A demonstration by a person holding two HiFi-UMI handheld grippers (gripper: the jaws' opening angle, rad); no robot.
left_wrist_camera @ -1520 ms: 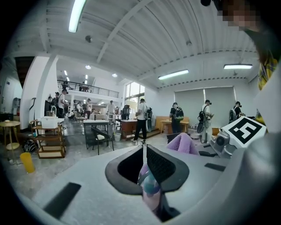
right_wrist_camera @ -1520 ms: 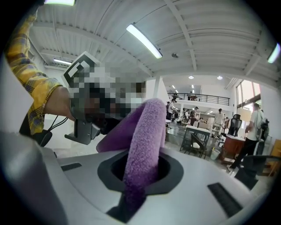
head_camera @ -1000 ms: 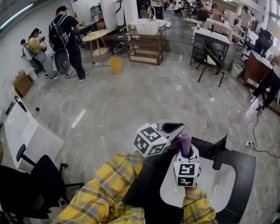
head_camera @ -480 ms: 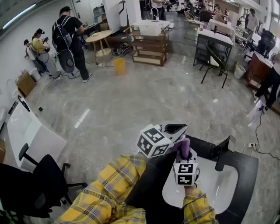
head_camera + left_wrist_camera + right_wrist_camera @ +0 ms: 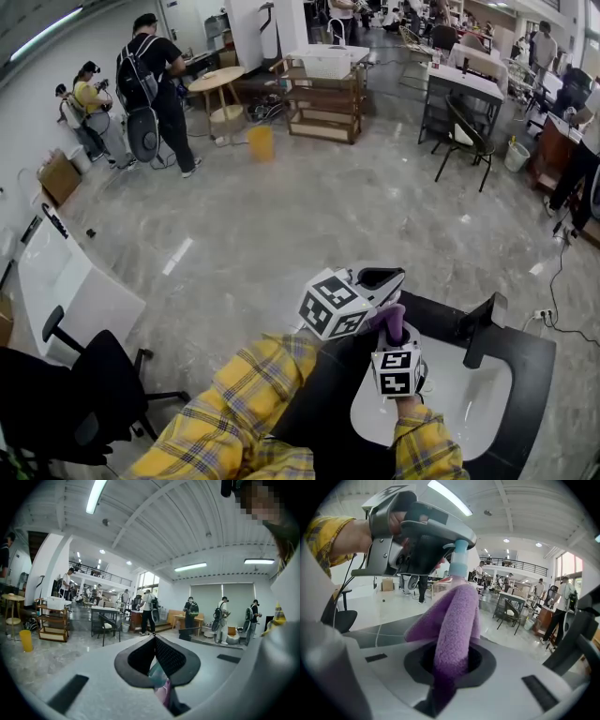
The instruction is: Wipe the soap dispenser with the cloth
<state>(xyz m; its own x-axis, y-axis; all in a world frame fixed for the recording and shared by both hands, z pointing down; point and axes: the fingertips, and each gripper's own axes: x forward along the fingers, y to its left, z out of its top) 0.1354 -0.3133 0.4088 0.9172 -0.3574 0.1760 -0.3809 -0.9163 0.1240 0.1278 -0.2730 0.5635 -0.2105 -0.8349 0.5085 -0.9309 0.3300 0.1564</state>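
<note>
Soap dispenser (image 5: 458,559): only a pale teal neck shows, pinched at the top between the closed jaws of the left gripper (image 5: 155,641), which carries it in the air above the basin. The body below is hidden behind the cloth. Right gripper (image 5: 452,660): jaws clamped on a purple fleece cloth (image 5: 454,620), whose folded bulk stands up out of the jaws and lies against the dispenser's neck. In the head view the cloth (image 5: 394,321) sits just under the left gripper (image 5: 382,278) and directly ahead of the right gripper (image 5: 398,345). Handling, judged: the dispenser is likely light, rigid plastic, possibly slick with soap residue. The neck under the pump head is the sound place to hold it, since it leaves the body free to wipe. A hard squeeze or a sideways push could swing it on so narrow a grip. The cloth is soft and yielding, and will wrap rather than scrape. Surround: white sink basin (image 5: 473,405) set in a black counter (image 5: 530,370), black faucet (image 5: 483,328) at its far edge. Beyond is a grey marble floor (image 5: 309,216) with people at work.
</note>
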